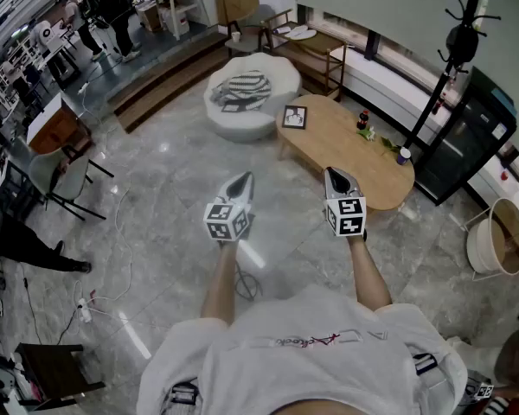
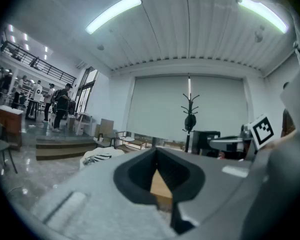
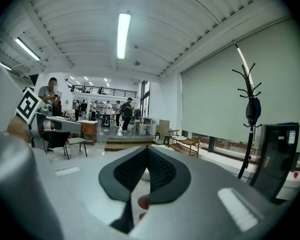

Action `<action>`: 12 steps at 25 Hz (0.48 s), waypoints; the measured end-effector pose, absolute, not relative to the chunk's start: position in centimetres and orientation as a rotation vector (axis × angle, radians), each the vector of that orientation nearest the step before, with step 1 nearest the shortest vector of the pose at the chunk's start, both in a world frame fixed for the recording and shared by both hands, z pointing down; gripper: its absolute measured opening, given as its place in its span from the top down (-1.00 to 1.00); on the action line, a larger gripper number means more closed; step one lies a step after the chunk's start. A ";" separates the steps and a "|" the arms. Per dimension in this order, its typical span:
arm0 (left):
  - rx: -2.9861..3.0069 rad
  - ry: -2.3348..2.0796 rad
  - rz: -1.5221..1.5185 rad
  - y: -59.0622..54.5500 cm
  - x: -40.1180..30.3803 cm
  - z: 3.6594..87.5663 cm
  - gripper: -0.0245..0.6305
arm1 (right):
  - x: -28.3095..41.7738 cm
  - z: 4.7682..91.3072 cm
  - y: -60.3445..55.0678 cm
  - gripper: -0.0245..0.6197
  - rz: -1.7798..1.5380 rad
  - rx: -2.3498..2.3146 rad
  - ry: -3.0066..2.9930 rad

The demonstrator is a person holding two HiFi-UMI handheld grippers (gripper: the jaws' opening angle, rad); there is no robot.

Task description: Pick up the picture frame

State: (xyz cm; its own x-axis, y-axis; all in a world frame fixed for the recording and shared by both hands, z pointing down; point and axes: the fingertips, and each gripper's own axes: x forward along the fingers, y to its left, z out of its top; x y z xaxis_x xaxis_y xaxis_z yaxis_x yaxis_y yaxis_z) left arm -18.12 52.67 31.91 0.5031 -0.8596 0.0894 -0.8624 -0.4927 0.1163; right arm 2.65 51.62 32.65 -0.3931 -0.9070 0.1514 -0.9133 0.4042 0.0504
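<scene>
1. The picture frame (image 1: 294, 117) sits on the oval wooden table (image 1: 337, 141), at the end nearest the white pouf (image 1: 242, 111); both grippers are well apart from it; one frame, one table, and only the head view shows the frame.
2. Further along that tabletop: one dark bottle (image 1: 362, 121); one cup (image 1: 403, 156) near the far end.
3. The left gripper (image 1: 244, 178) hovers over the grey floor (image 1: 173, 188); its own view shows the left gripper's (image 2: 156, 153) jaws pressed together with nothing between them, and a slice of table wood behind the gap.
4. The right gripper (image 1: 333, 174) hovers alongside; in its own view the right gripper's (image 3: 147, 151) jaws meet too, gripping nothing.
5. One coat stand (image 1: 454, 41) shows in all three views; each gripper view also catches the other gripper's marker cube, which the head view shows as two cubes side by side.
</scene>
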 end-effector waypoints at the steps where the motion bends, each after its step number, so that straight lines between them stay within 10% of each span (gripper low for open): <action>1: 2.595 -1.496 0.030 52.7 -18.0 31.9 0.93 | 2.6 32.7 51.7 0.90 0.064 1.630 -2.498; 12: 2.600 -1.492 0.037 52.3 -16.7 32.1 0.93 | 3.6 33.2 51.8 0.90 0.065 1.632 -2.482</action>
State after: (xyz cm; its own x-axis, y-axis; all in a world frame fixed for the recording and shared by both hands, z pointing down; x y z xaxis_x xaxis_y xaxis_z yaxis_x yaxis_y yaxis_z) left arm -16.75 52.26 32.13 0.5070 -0.8570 0.0924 -0.8605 -0.4971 0.1119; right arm 3.56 51.84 33.24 -0.3862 -0.9075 0.1653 -0.9149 0.3997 0.0571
